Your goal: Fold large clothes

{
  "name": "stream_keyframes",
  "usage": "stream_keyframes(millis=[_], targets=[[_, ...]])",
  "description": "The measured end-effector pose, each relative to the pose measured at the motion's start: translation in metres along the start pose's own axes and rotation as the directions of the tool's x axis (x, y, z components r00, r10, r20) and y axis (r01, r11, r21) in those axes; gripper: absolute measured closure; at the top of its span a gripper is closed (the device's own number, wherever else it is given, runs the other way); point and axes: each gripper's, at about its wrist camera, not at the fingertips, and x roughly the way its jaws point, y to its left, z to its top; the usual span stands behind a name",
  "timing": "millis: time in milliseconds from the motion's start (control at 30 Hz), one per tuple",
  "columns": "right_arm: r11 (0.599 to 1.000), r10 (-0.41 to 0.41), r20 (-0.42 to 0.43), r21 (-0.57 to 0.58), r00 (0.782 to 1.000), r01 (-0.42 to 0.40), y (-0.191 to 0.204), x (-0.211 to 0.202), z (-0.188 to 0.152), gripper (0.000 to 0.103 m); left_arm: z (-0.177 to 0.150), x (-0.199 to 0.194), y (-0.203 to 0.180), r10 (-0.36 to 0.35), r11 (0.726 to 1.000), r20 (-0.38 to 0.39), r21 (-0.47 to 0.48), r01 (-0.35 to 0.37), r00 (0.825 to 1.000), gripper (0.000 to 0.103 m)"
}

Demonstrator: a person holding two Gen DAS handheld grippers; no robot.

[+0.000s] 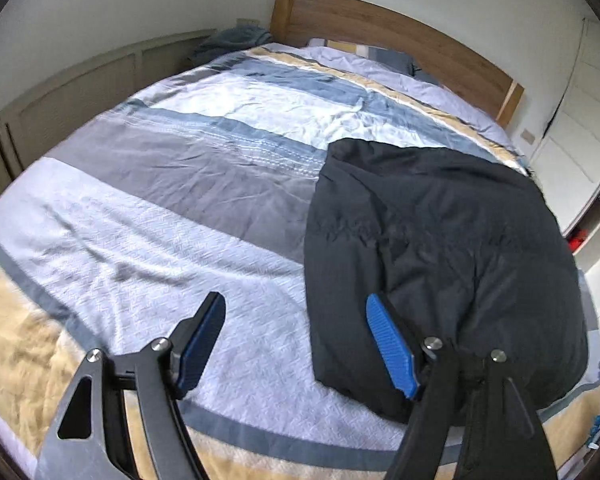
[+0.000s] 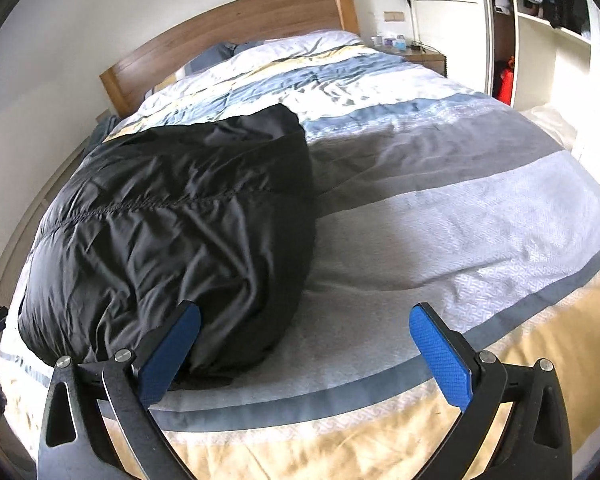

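A large black padded garment (image 1: 440,248) lies folded into a long bundle on the striped bed cover, with a gathered seam across it. In the right wrist view it (image 2: 180,220) fills the left half. My left gripper (image 1: 296,320) is open and empty, hovering over the bed at the garment's near left edge, its right pad (image 1: 388,344) in front of the cloth. My right gripper (image 2: 304,336) is open and empty at the garment's near right edge, its left pad (image 2: 168,356) in front of the cloth.
The bed cover (image 1: 160,208) has white, grey, blue and yellow stripes. A wooden headboard (image 1: 380,32) stands at the far end. A nightstand (image 2: 420,54) and an open wardrobe (image 2: 540,20) stand to the right. Low panelling (image 1: 60,96) runs along the left.
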Motion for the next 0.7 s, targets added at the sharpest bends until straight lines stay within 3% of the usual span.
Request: stream_keyframes(millis=[133,300,467,567,667,700], targets=[[0.999,0.028,-0.001,0.037,1.000,-0.028,-0.004,0.009,0.010,0.000,0.015,0.028,-0.004,-0.090,0.996,-0.061,-0.013,0.090,0.994,0.031],[0.989,0.114,-0.031,0.100,0.993,-0.110,-0.005,0.037,0.039,0.000,0.032,0.076,-0.008,-0.216,0.975,-0.145,-0.074,0.207,0.966,0.031],[0.954,0.240,-0.099,0.210,0.966,-0.216,-0.013,0.087,0.063,0.000,0.035,0.131,0.001,-0.365,0.924,-0.235,-0.205,0.322,0.901,0.029],[0.928,0.319,-0.188,0.262,0.929,-0.266,-0.015,0.127,0.064,0.000,0.035,0.153,0.001,-0.397,0.914,-0.268,-0.206,0.350,0.878,0.016],[0.853,0.478,-0.260,0.363,0.839,-0.374,-0.013,0.169,0.054,0.000,0.030,0.174,0.007,-0.495,0.864,-0.297,-0.272,0.425,0.817,0.012],[0.832,0.512,-0.261,0.387,0.819,-0.397,-0.011,0.177,0.051,0.000,0.028,0.179,0.010,-0.533,0.841,-0.299,-0.295,0.454,0.792,0.010]])
